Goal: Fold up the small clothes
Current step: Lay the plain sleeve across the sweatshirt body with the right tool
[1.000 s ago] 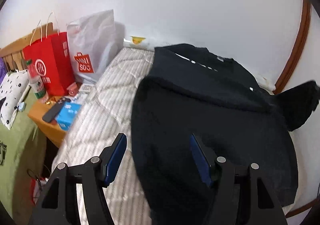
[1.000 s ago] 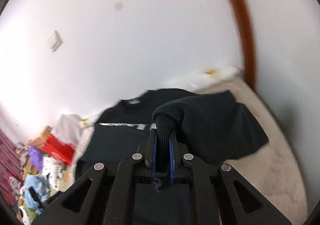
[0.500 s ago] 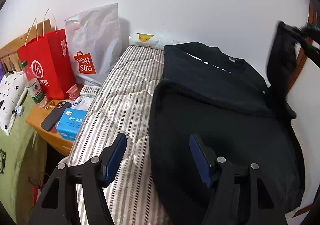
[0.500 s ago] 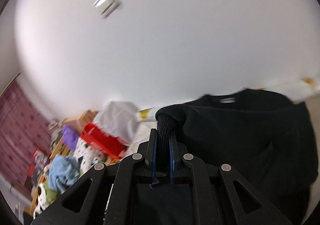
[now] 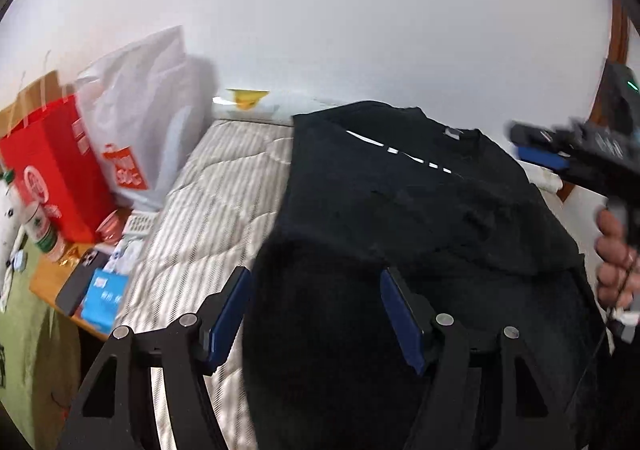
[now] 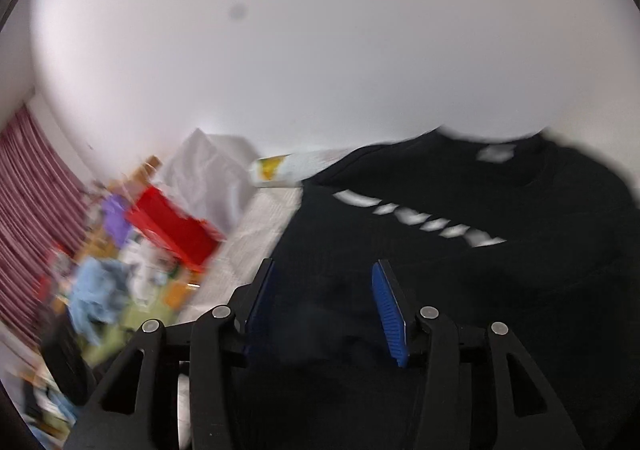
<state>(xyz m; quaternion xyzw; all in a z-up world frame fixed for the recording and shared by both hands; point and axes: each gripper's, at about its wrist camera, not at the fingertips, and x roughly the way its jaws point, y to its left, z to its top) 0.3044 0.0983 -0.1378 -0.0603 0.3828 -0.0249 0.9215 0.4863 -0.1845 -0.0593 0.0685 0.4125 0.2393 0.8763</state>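
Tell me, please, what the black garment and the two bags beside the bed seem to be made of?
Black garment: probably soft knit cotton, matte; it creases softly, with a white print. Red bag: likely stiff paper, slightly glossy, keeping flat sides and sharp corners. White bag: perhaps thin plastic or non-woven fabric; it crumples, but blur leaves this open.

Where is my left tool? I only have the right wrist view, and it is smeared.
Observer: The left tool hangs open over the near edge of the black sweatshirt, gripping nothing.
Operator: What lies on the table beside the bed?
Observer: A dark phone next to a blue pack.
Operator: Is my right tool clear of the cloth?
Observer: The right tool has just been opening its jaws. The left wrist view shows it in the air past the sweatshirt's collar end, with nothing between its jaws.
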